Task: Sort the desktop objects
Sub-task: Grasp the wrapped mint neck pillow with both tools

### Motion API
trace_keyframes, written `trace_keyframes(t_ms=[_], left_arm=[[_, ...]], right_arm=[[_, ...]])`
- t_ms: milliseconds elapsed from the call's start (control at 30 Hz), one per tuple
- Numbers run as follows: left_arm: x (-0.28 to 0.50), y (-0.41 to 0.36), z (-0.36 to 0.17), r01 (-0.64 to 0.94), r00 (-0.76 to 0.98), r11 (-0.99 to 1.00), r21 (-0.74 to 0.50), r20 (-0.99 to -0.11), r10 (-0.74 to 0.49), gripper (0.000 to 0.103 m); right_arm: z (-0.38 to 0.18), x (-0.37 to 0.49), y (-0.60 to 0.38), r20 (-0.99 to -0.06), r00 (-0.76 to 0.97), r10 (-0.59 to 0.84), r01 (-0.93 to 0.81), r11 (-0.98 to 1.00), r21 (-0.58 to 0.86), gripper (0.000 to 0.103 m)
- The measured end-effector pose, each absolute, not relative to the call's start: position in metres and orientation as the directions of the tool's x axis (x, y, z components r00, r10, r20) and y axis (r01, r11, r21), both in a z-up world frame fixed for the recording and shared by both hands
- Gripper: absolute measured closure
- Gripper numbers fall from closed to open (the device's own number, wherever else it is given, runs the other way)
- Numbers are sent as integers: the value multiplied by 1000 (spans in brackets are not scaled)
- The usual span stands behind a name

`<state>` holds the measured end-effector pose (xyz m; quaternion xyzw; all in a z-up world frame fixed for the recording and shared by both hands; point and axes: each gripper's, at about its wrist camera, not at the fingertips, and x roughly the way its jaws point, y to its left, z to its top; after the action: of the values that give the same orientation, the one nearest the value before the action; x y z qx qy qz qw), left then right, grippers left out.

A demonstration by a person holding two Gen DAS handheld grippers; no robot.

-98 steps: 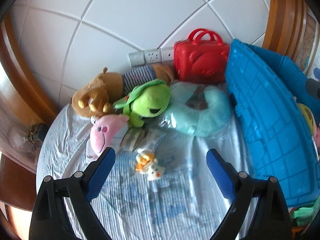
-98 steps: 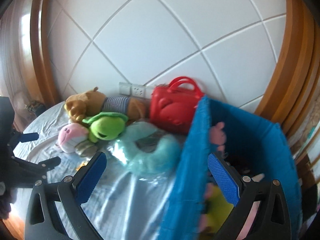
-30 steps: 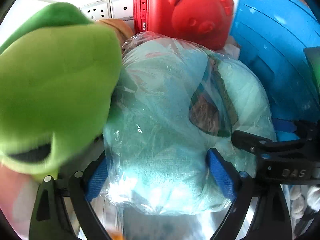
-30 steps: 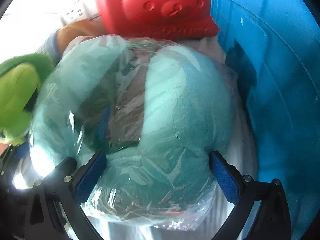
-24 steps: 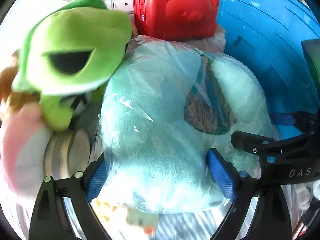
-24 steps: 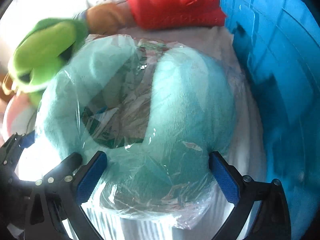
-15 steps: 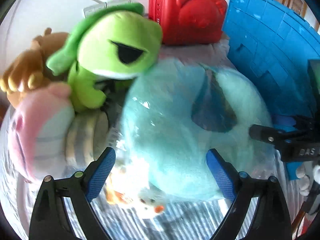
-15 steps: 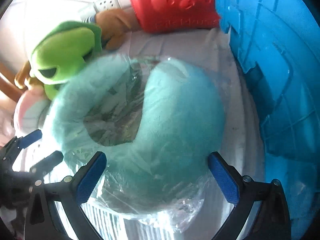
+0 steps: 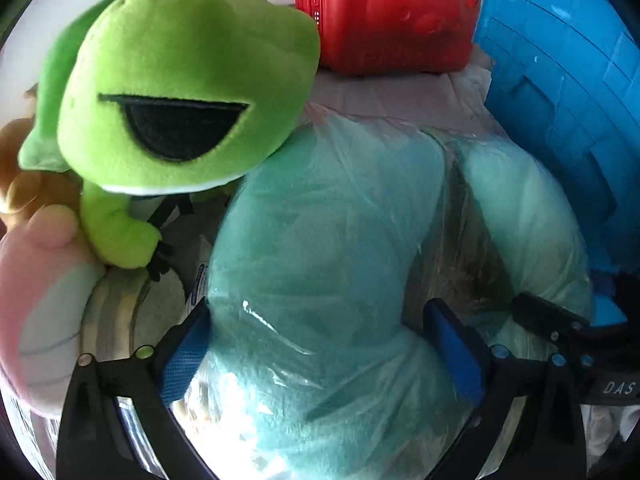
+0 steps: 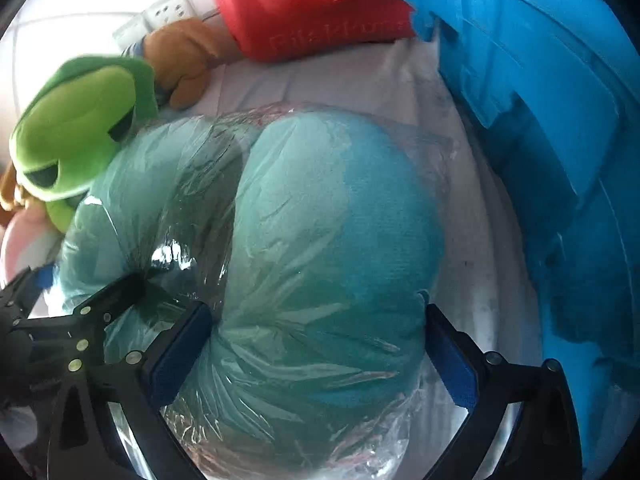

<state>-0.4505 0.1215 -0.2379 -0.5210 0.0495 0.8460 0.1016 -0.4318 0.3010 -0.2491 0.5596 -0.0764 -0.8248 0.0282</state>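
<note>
A teal U-shaped neck pillow in a clear plastic bag [image 9: 328, 264] lies on the striped cloth. My left gripper [image 9: 320, 348] has its blue pads on both sides of the pillow's left arm. My right gripper [image 10: 316, 348] has its pads on both sides of the pillow's right arm [image 10: 332, 240]. The jaws stand wide and the pads press the plastic. Each gripper shows in the other's view: the right one at the right edge [image 9: 568, 332], the left one at the left edge [image 10: 76, 332]. The blue storage bin [image 10: 560, 120] stands to the right.
A green frog plush [image 9: 172, 92] leans on the pillow's left side. A red bear-shaped case [image 9: 384, 16] stands at the wall behind. A brown plush [image 10: 180, 60] and a pink plush [image 9: 36, 280] lie to the left. Wall sockets [image 10: 168, 12] are behind.
Both grippers pushed forward, so each pair of pads now sits against an arm of the pillow. The pillow and the frog plush shifted and now fill more of both views.
</note>
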Motion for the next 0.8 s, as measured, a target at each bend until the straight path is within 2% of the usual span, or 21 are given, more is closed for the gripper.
trace_keyframes(t_ms=[133,467,700,800], left_arm=[[-418,110,-231,-190,-430,-981,-38,-895,118,13],[-263,54,-224,-50,-381,-998,-45,-923,61,13],[-190,27,-224,16,-402,-998,-66,-914,54,13],[-186,23,-223,25,-419,-997,-74,-906,57,13]], right_arm=[[-244,-411,296,-930,-338,-146,10,-988,151,0],[-236,-286,250,-942,-226,-247,257,-948,187,0],[-234,-239,234,-929,-242,-280,321,-927,196,0],[-237,-232,238,-922,-261,-285,313,-929,198,0]])
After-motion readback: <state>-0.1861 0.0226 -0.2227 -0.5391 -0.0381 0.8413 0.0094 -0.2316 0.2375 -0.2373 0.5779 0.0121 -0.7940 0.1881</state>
